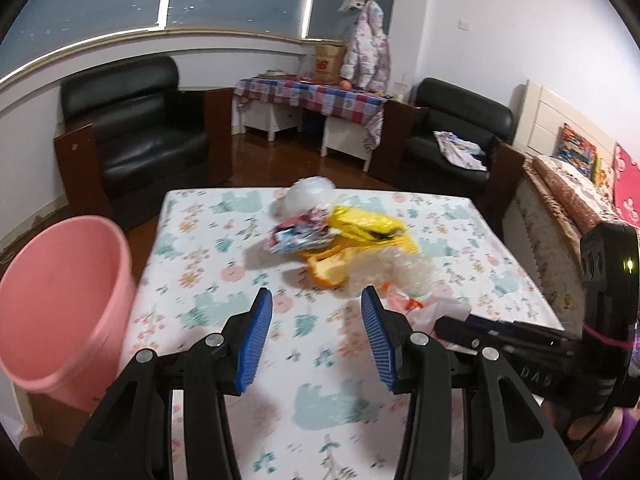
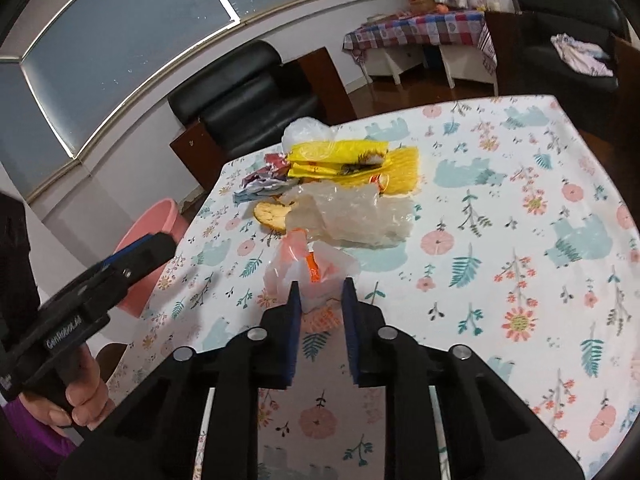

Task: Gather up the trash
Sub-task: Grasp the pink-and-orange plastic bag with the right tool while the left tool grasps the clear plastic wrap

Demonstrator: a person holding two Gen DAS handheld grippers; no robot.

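A pile of trash lies on the floral tablecloth (image 2: 520, 208): a yellow wrapper (image 2: 340, 158), a clear plastic bag (image 2: 356, 212), a crumpled colourful wrapper (image 2: 262, 180) and a white-and-orange plastic bag (image 2: 310, 268). My right gripper (image 2: 320, 286) is open, its jaws on either side of the near edge of the white-and-orange bag. My left gripper (image 1: 316, 300) is open and empty above the table, short of the pile (image 1: 344, 240). A pink bucket (image 1: 60, 304) stands at the table's left edge; it also shows in the right wrist view (image 2: 148, 236).
Black armchairs (image 1: 140, 128) (image 1: 456, 132) stand beyond the table. A side table with a checked cloth (image 1: 312, 96) is against the far wall. A bed (image 1: 580, 184) lies to the right.
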